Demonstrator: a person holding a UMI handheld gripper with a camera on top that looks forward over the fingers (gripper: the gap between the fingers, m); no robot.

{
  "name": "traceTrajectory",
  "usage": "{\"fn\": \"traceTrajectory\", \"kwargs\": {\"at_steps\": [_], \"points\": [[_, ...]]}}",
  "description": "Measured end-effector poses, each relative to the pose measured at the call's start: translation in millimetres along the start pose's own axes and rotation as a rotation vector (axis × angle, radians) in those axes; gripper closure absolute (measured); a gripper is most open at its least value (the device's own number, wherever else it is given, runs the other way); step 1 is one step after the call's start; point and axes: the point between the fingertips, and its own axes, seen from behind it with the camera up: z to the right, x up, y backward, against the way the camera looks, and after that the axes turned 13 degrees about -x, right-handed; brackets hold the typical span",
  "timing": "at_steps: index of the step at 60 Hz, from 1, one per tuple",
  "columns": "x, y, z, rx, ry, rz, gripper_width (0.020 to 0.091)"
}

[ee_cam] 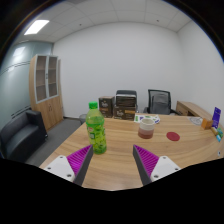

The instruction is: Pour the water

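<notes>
Standing beyond open jaws, green bottle (pixel 96 128), maybe cup (pixel 146 126)

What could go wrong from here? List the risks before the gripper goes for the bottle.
1. The gripper is open and the green bottle stands beyond its left finger, not between the fingers; closing now would likely miss it or knock it.
2. The bottle is tall and narrow, so a sideways nudge could tip it on the wooden table.
3. The cup sits apart from the bottle; a hurried pour could spill on the table.
</notes>
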Motion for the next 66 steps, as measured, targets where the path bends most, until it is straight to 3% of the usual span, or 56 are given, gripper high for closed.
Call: {"fn": "traceTrajectory", "kwargs": {"at_steps": [9, 33, 36, 39, 45, 54, 66], "points": [[-1.9, -47.5, -97.5, 0.004, -0.04, -0.013, 0.0286], [14.0, -143.0, -131.8, -0.088, -0.067, 0.004, 0.0303], [16.4, -148.9, -134.0, -0.092, -0.071, 0.026, 0.0382], [16.5, -155.7, -132.7, -0.111, -0.068, 0.045, 0.0573], [22.2, -163.0, -137.9, -0.083, -0.099, 0.083, 0.0599], [25.0, -171.4, -133.7, -0.107, -0.101, 0.099, 0.0736], [24.9, -170.9, -128.9, -0.116, -0.136, 0.091, 0.0735]]}}
